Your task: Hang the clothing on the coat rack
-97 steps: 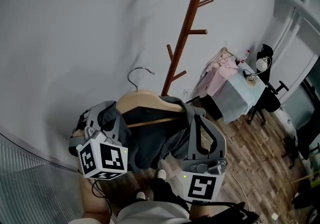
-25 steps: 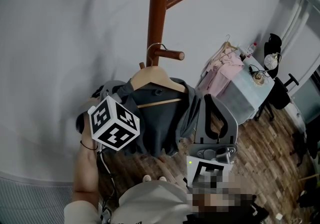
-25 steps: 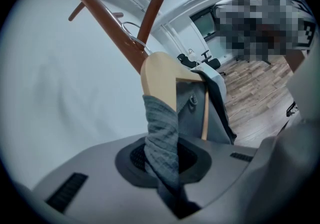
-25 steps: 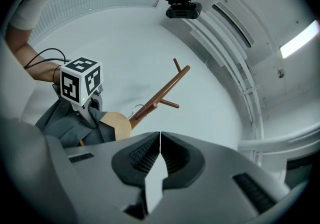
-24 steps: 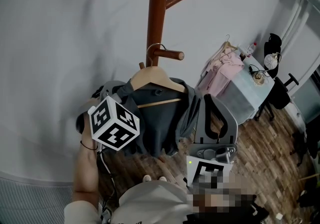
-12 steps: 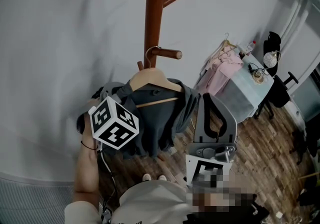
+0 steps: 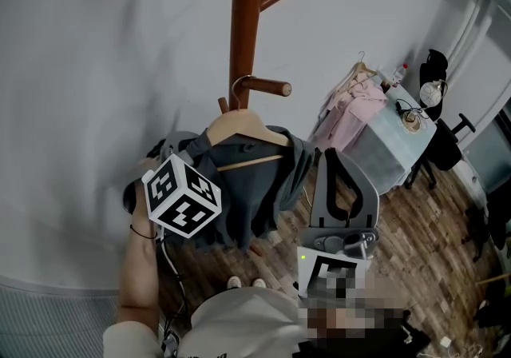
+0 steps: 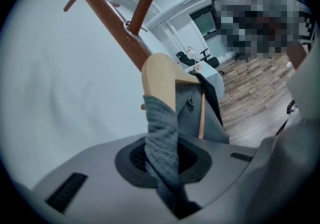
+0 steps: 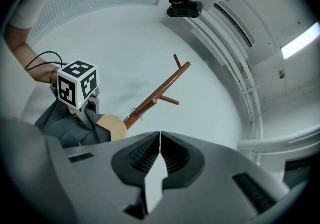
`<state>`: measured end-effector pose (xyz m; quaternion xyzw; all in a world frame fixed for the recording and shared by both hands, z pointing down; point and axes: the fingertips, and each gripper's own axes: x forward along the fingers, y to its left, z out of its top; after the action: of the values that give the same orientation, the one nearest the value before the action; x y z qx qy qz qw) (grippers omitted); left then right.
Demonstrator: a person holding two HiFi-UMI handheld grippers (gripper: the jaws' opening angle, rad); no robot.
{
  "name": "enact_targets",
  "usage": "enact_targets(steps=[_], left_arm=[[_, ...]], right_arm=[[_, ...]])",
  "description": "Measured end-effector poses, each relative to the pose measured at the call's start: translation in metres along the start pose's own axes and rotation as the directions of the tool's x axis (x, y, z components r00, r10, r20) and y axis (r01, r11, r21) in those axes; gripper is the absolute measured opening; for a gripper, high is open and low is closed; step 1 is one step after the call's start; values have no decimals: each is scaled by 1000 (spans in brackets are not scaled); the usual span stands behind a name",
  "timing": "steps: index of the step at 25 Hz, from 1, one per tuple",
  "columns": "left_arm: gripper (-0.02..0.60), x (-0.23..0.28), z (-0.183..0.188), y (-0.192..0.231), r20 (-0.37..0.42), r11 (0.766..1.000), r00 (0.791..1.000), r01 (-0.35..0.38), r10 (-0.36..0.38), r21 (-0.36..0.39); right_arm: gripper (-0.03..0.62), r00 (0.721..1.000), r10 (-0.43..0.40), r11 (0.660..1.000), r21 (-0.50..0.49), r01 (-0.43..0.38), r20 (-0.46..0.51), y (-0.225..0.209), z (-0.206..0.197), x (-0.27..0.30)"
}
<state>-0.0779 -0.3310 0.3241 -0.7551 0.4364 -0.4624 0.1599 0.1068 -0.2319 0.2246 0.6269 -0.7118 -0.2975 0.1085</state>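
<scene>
Up from below, the hanger [image 7: 243, 121] now hooks the peg [image 7: 267, 86] at its twelve o'clock on the coat rack [image 7: 243, 13], with the garment [image 7: 247, 188] draped beneath. Your left tool [image 8: 162, 155] pinches its fabric; your right tool [image 9: 160, 143] is closed and empty. Hanging looks done, so let go gently.

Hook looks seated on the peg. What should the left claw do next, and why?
Probably open the left claw and release the garment. The hook of the hanger sits over the peg, the right claw is shut and empty, and only the left one pinches fabric.
</scene>
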Motion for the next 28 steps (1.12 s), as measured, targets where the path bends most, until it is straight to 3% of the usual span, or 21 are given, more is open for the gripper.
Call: enact_targets(steps=[17,28], left_arm=[[63,-5,5,-2,38,1000,999,6,-5,-12],[107,-9,8,-6,101,999,995,21,-16,-39]], right_arm=[[21,999,22,999,-34,-23,-25,5,2,0],[23,998,46,998,-50,-48,-34,15,0,4]])
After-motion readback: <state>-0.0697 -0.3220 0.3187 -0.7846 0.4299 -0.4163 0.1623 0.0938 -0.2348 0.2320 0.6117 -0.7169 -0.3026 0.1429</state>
